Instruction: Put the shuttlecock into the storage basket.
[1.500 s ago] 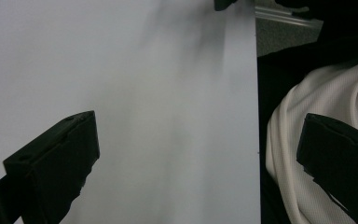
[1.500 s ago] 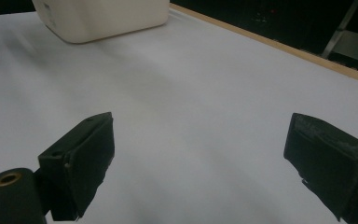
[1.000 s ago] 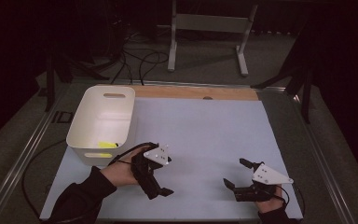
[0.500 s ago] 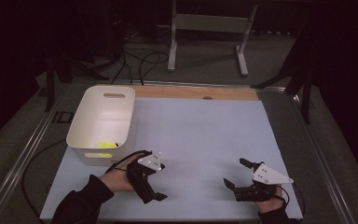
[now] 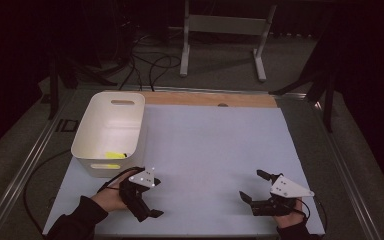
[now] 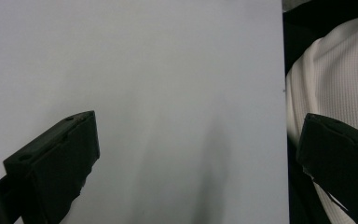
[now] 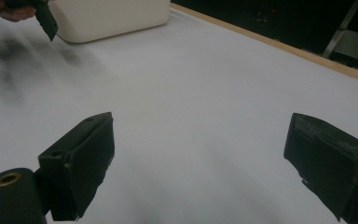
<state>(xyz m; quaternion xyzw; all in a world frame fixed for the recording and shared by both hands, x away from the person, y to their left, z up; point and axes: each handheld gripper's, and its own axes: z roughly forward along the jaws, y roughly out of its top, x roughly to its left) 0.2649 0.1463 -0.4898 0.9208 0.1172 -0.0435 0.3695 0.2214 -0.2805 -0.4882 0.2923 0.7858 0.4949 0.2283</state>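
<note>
Pulling back from the white bin [image 5: 111,131], the left gripper [image 5: 147,204] now sits near the person's edge of the table [image 5: 215,145], its jaws spread wide and holding nothing. A second ago it hovered just beside the bin's near wall; half a second ago it was already lower and closer to the person; now it is farther still from the bin and turned so that its jaws point down toward the table edge — in the left gripper view they frame bare pale surface and a bit of white clothing [image 6: 335,79]. The yellow item [image 5: 115,155] lies inside the bin at its near end, against the wall, where it also showed in the earlier frames. That suggests the placing is done and the hand is retreating to rest.

The right gripper [image 5: 255,192] has barely moved across the three frames: it rests at the near right of the table, jaws wide apart and empty, aimed across the surface toward the bin [image 7: 112,16] — the right gripper view catches the left gripper's tip [image 7: 44,18] beside it. No further object lies on the table for either gripper to take.
</note>
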